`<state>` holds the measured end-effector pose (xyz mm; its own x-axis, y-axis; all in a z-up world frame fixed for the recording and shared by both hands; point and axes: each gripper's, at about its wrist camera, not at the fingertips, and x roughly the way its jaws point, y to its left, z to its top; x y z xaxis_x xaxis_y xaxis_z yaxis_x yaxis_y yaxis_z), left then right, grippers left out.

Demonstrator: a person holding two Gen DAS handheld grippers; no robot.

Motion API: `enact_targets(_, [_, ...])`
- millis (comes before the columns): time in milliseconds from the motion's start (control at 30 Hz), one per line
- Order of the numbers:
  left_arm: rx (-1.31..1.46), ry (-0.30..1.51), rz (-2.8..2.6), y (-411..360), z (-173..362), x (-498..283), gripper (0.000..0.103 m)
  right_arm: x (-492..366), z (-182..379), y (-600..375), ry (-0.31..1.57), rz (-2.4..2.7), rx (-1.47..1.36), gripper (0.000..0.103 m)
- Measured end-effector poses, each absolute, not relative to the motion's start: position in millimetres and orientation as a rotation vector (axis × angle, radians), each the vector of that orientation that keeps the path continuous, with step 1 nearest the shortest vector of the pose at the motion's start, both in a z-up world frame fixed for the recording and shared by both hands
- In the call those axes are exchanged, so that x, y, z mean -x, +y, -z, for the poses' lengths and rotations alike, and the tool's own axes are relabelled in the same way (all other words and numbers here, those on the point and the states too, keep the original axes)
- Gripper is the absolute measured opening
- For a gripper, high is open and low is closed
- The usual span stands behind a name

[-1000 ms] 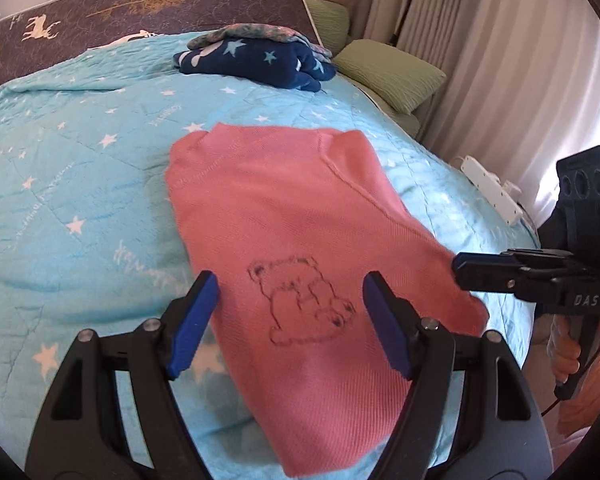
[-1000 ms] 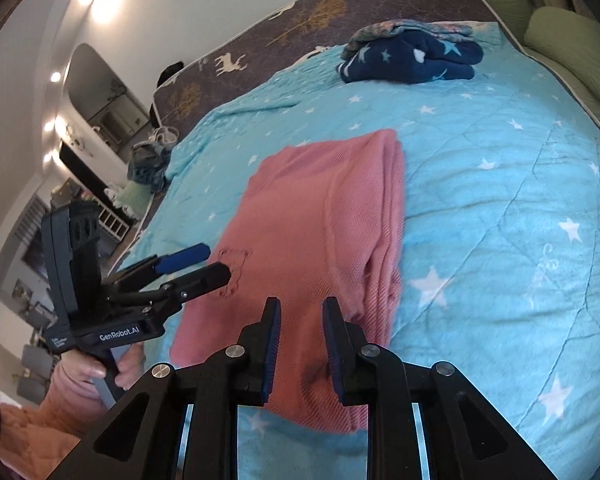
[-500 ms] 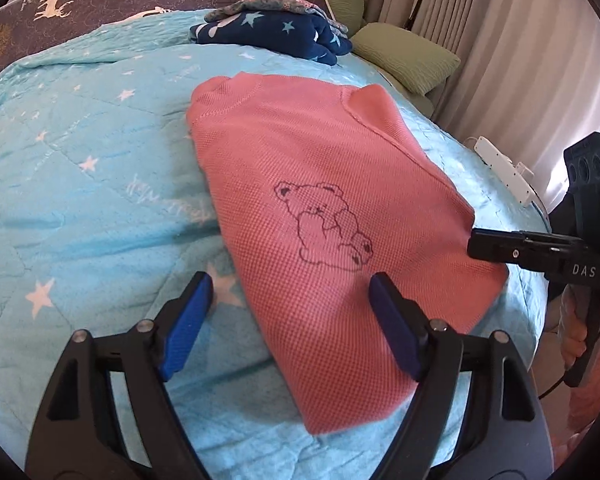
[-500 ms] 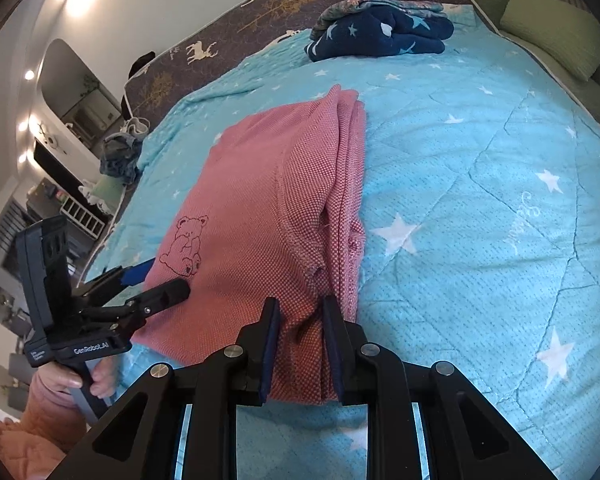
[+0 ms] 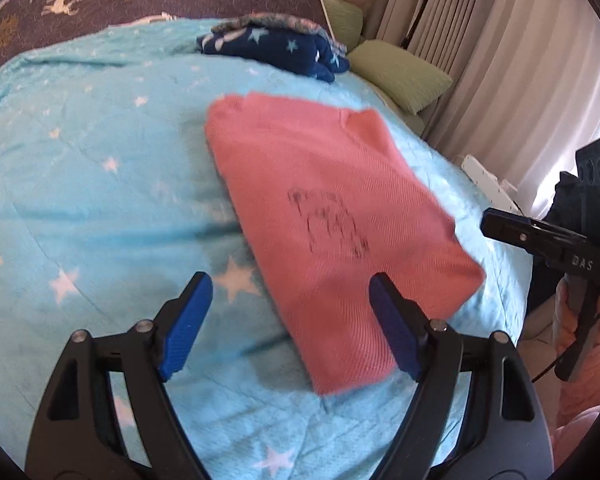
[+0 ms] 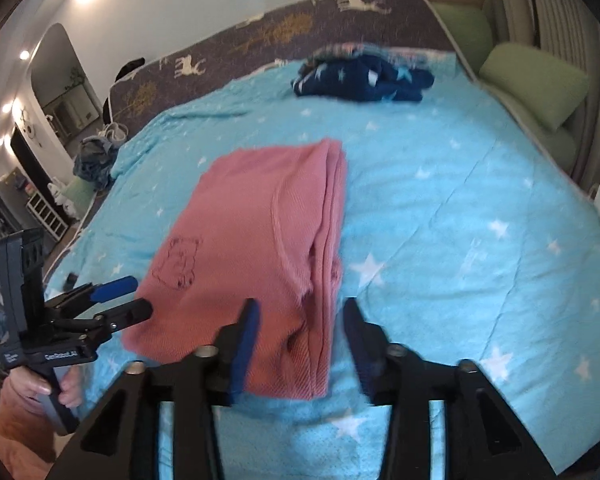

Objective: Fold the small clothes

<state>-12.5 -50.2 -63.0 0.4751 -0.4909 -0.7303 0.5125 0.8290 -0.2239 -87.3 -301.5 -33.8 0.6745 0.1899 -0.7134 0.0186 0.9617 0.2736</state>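
Right wrist view: the pink top [image 6: 256,248] lies flat on the blue star blanket [image 6: 480,208] of the bed, already folded into a long strip.
Landmark: the little bear drawing [image 5: 328,220] on the pink top.
Long way of the top: it runs from the near bed edge, past the bear, up toward the dark blue clothes pile [image 5: 276,46] by the headboard.
Right tongs [image 6: 300,340]: opening now; the thick folded edge of the top, on the side away from the bear, lies between the two blue pads, and I think they no longer press it.
Left tongs [image 5: 288,320]: wide, holding nothing; they hang over the near corner on the bear side, one pad over the blanket and one over the pink cloth.
Which is nearer: both are at the near short end; the left is closer to the bear.
Next move, my guess: grab the near short end and carry it past the bear to the far end.
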Motion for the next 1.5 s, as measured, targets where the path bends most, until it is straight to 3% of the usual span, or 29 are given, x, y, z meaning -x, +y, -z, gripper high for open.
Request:
enact_targets(500, [0.033, 0.949, 0.569, -50, 76, -34, 0.081, 43, 50, -330, 0.859, -0.144, -0.369, 0.074])
enact_targets(1033, [0.104, 0.977, 0.754, -75, 95, -90, 0.081, -52, 84, -331, 0.926, -0.337, -0.521, 0.076])
enact_targets(1100, [0.136, 0.984, 0.790, -75, 97, -97, 0.077, -62, 87, -331, 0.940, -0.360, -0.532, 0.076])
enact_targets(1267, [0.209, 1.005, 0.809, -70, 102, -110, 0.056, -80, 91, -327, 0.941, -0.385, -0.531, 0.071])
enact_targets(1500, [0.185, 0.976, 0.802, -74, 93, -102, 0.034, -75, 88, -327, 0.951, -0.385, -0.539, 0.036])
